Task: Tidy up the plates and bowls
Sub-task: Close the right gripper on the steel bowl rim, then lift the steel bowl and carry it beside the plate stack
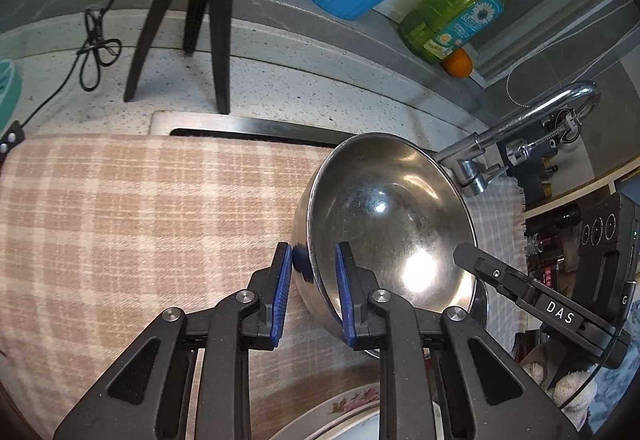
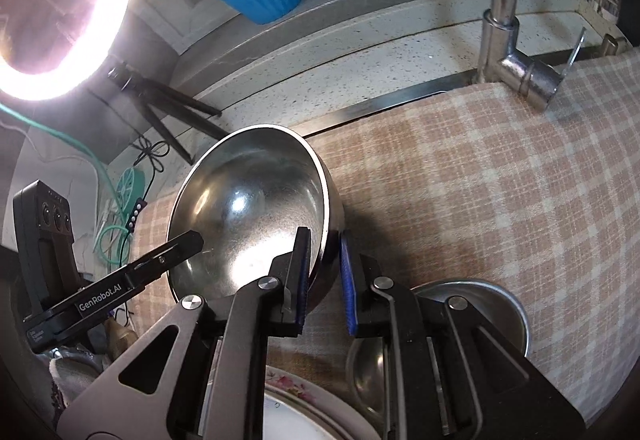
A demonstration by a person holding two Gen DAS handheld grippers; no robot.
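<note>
I see the checked cloth (image 1: 120,224) covering the sink, with the steel bowl (image 1: 384,224) tilted above its faucet-side edge. My left gripper (image 1: 310,292) and right gripper (image 2: 324,276) each straddle the bowl's rim, one pad inside, one outside; whether they clamp it I cannot tell. A floral plate (image 2: 296,396) lies at the near edge.

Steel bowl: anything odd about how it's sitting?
Yes. The steel bowl is tipped on its side over the checked cloth, with the left gripper and right gripper straddling opposite rim edges.
</note>
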